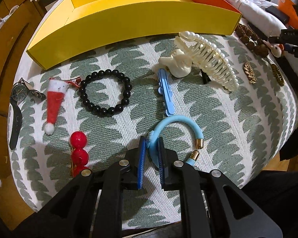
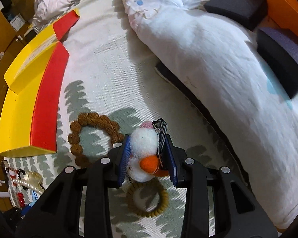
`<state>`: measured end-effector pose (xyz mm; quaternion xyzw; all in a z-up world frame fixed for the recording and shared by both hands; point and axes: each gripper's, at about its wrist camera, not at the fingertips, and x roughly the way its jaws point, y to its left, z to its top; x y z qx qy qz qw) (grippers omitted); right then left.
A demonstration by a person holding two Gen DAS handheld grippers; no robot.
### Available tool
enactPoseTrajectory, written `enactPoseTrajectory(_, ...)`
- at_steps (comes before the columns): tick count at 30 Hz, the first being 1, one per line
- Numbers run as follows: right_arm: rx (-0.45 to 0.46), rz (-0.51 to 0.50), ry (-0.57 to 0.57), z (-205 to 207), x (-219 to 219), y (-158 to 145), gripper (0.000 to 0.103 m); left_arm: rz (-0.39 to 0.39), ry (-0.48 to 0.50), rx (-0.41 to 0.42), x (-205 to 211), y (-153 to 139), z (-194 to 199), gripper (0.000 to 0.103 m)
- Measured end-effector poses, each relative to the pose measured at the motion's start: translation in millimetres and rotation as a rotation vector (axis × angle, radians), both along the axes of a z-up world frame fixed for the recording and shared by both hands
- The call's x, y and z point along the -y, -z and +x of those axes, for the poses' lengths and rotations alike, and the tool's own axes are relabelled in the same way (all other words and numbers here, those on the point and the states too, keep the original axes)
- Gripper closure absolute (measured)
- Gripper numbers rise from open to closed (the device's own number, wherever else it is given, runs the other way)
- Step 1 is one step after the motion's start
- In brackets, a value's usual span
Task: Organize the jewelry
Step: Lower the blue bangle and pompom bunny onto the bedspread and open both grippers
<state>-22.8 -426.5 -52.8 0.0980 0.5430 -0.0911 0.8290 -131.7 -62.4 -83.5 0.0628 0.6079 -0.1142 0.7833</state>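
Left gripper [image 1: 151, 154] clamped on light-blue rubbery open bangle [image 1: 176, 132] — light, springy; grip mid-band. Right gripper [image 2: 147, 154] pinches white pom-pom duck hair clip [image 2: 144, 144] — soft, squashy.

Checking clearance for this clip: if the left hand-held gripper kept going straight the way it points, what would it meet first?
The left hand-held gripper, shut on the light blue bracelet, points steeply down at the patterned cloth. Probably the bracelet would press into the cloth first, with the blue hair clip just beyond; depth is unclear.

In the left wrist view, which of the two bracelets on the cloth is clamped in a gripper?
The light blue bracelet with gold end caps: the left gripper is shut on its charm. The black bead bracelet lies untouched, farther away.
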Motion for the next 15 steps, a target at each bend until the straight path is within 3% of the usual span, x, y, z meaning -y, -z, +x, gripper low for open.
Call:
enactPoseTrajectory(6, -0.017, -0.025, 0.004, 7, -1, 7, 0.064, 0.021, -0.001, 0.005, 7, 3, 5, 0.088)
enactPoseTrajectory(8, -0.014, -0.040, 0.005, 6, -1, 5, 0.056, 0.024, 0.000, 0.008, 9, 2, 5, 0.086)
enactPoseTrajectory(10, -0.002, -0.061, 0.010, 4, 0, 1, 0.041, 0.027, -0.003, 0.012, 10, 1, 6, 0.080)
enactPoseTrajectory(13, 0.014, -0.072, 0.017, 0, 2, -3, 0.036, 0.023, -0.004, 0.022, 11, -2, 2, 0.070)
enactPoseTrajectory(15, 0.016, -0.076, 0.021, -2, 3, -5, 0.036, 0.016, -0.002, 0.034, 12, -8, -1, 0.069)
